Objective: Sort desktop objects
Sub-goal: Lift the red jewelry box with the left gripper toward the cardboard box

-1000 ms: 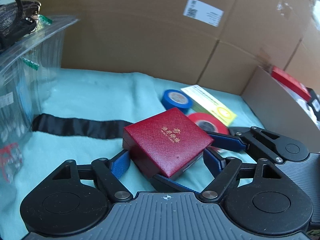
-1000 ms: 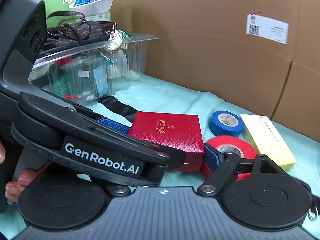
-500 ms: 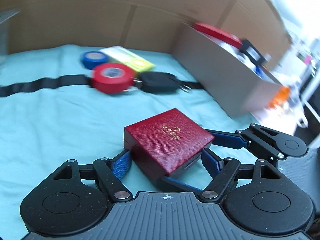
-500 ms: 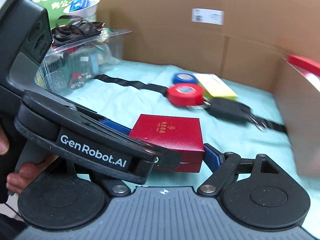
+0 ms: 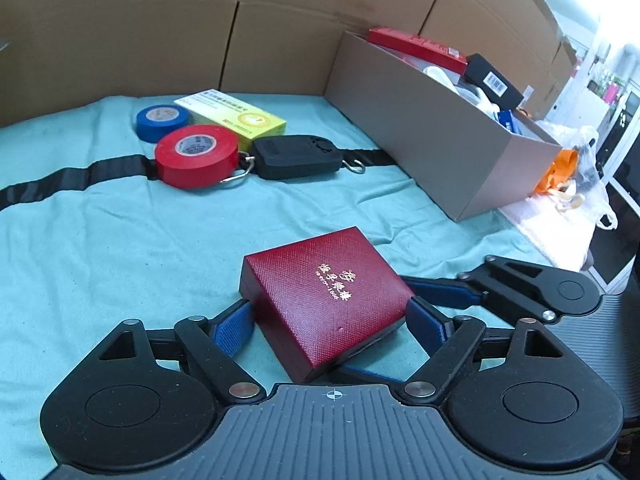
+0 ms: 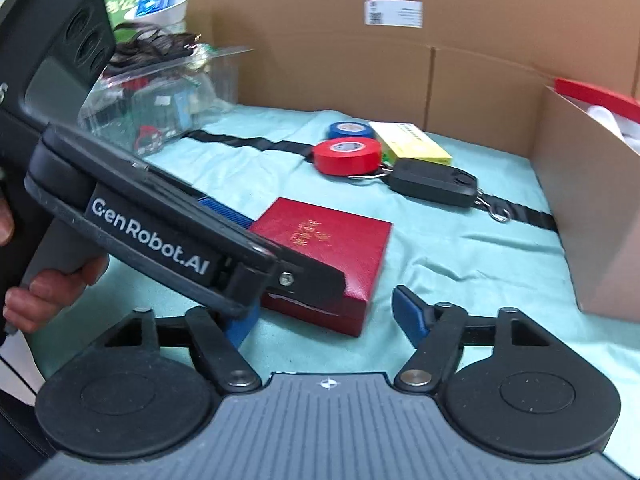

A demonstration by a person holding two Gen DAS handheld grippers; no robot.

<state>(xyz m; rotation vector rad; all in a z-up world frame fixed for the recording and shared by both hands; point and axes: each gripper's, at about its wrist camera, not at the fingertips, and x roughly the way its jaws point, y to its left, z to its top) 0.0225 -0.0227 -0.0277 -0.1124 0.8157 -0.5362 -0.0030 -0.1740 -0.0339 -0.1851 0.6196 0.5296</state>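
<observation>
A dark red square gift box (image 5: 326, 298) with gold lettering sits between the blue pads of my left gripper (image 5: 332, 322), which is shut on it. In the right wrist view the same box (image 6: 332, 248) is held by the left gripper's body (image 6: 160, 236) over the teal cloth. My right gripper (image 6: 328, 318) is open and empty, just in front of the box. Red tape (image 5: 196, 156), blue tape (image 5: 162, 122), a yellow-green carton (image 5: 236, 118) and a black hanging scale (image 5: 298, 156) on a strap lie farther back.
An open cardboard box (image 5: 436, 136) with several items stands at the right. A clear plastic container (image 6: 160, 108) with clutter on top stands at the back left. Cardboard walls (image 5: 120, 40) close the back. The cloth's right edge drops to bags (image 5: 568, 168).
My left gripper has carried the red box away from the tapes, toward the near right side beside the cardboard box. The right gripper has followed, staying open.
</observation>
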